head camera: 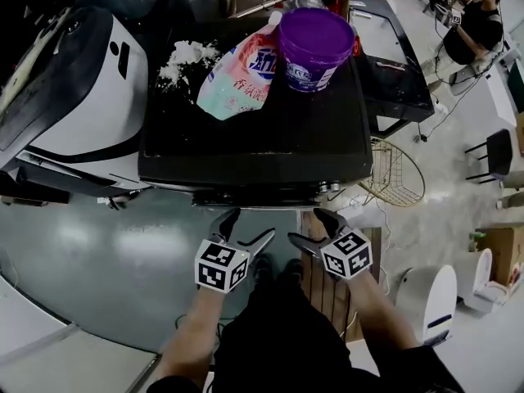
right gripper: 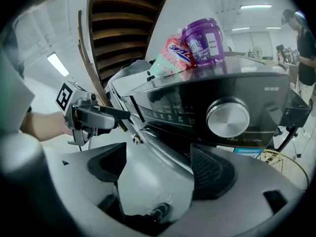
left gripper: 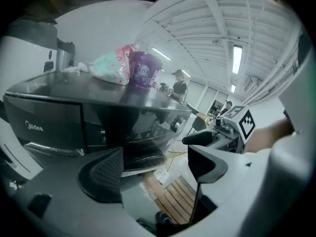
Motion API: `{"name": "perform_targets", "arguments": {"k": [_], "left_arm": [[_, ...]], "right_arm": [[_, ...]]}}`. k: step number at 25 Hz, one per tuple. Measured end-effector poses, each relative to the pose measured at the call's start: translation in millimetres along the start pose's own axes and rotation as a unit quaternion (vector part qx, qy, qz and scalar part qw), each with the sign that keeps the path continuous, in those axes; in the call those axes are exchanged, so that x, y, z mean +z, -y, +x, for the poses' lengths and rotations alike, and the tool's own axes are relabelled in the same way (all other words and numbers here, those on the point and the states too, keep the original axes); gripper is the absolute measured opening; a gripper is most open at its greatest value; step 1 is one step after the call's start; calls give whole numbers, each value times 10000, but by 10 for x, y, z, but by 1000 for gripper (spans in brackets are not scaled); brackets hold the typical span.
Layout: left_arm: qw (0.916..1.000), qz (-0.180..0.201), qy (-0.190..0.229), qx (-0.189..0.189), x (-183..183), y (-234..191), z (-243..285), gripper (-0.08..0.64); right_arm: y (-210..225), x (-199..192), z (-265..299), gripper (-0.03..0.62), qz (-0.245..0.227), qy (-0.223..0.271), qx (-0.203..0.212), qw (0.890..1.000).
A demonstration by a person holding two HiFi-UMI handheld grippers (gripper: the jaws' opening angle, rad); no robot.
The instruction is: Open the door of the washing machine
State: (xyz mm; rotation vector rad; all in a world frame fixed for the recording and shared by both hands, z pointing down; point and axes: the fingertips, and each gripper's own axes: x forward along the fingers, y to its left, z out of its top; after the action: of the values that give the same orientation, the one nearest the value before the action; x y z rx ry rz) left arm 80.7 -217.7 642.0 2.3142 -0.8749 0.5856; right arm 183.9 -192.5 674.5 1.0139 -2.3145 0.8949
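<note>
The black washing machine stands in front of me, seen from above in the head view; its door is hidden under the top edge. In the right gripper view its dark control panel carries a round silver knob. The left gripper view shows the same front panel. My left gripper and right gripper hang side by side just below the machine's front edge. Both are open and hold nothing. The left jaws and right jaws frame the machine's front.
A pink detergent bag, a purple tub and spilled white powder lie on the machine's top. A white machine stands at left, a wire basket and wooden slats at right. A person stands far right.
</note>
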Motion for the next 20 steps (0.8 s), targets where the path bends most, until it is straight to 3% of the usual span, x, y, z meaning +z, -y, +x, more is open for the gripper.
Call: {"name": "perform_targets", "arguments": {"k": [4, 11, 14, 20], "left_arm": [[9998, -135, -137, 68, -141, -129, 192, 425], [9990, -194, -340, 200, -267, -257, 433, 425], [9987, -175, -429, 206, -299, -262, 510, 423], [9983, -159, -514, 230, -316, -284, 639, 423]], "right_arm": [[178, -160, 197, 408, 44, -154, -127, 9998], [542, -355, 462, 391, -787, -622, -455, 9939], [665, -471, 554, 352, -811, -786, -522, 9922], [872, -666, 758, 338, -1050, -1267, -599, 9845]]}}
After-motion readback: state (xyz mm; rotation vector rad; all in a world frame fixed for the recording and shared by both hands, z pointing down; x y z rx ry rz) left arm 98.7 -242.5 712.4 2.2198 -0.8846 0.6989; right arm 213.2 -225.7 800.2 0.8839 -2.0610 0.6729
